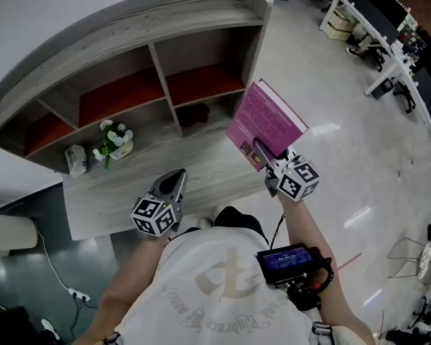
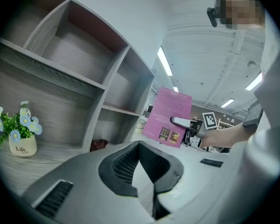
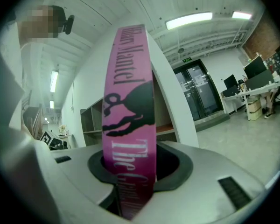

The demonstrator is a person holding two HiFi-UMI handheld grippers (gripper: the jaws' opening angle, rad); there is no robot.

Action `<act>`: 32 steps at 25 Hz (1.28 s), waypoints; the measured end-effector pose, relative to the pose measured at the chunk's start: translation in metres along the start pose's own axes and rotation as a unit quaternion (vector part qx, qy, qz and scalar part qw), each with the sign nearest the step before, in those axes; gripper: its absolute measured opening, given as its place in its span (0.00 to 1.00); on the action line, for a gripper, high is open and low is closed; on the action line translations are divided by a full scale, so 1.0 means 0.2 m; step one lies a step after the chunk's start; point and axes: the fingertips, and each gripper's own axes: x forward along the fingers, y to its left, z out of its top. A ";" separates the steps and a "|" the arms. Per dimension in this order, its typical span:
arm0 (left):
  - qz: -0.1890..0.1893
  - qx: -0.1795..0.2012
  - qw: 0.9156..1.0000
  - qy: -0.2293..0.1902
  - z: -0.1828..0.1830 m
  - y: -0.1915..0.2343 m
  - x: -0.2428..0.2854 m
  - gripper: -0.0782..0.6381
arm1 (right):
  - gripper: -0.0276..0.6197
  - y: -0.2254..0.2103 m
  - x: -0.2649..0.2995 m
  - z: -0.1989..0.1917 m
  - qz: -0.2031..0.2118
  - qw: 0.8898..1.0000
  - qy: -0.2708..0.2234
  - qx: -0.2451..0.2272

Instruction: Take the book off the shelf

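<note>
One book (image 1: pixel 266 124) – pink, out of the shelf unit (image 1: pixel 129 34) and up in the air beside its right end, above the right edge of the counter (image 1: pixel 122 200). It is tilted, with the cover facing the head view. In the right gripper view the spine (image 3: pixel 129 101) runs straight up between the fingers.

Two grippers:
- right gripper (image 1: pixel 261 149): fingers clamped on the book near its lower edge, one on each cover.
- left gripper (image 1: pixel 177 178): fingers closed tip to tip with nothing between them (its own view shows only the pads meeting). It hovers low over the counter, well apart from the book.

The shelf unit shows three red-backed compartments in the head view. One dark object (image 1: pixel 194 113) sits in the lower cubby – too dim to identify.

On the counter, toward the left: one small pot of flowers (image 1: pixel 113 144) and one small white object (image 1: pixel 75 160) just beside it.

One screen device (image 1: pixel 291 261) is strapped to the person's right forearm.
</note>
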 end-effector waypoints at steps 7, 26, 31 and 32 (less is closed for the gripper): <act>-0.006 0.001 1.000 0.001 0.00 -0.01 0.03 0.11 | 0.27 0.01 -0.10 -0.11 -0.010 1.000 0.017 0.005; -0.009 -0.007 1.000 0.009 -0.07 -0.02 -0.01 0.11 | 0.27 0.16 -0.21 -0.33 -0.008 0.999 0.048 0.023; -0.011 -0.012 1.000 0.010 -0.09 -0.02 -0.01 0.11 | 0.27 0.19 -0.20 -0.35 0.000 0.998 0.056 0.017; -0.012 -0.012 1.000 0.010 -0.09 -0.02 -0.01 0.11 | 0.27 0.19 -0.20 -0.36 0.000 0.998 0.057 0.017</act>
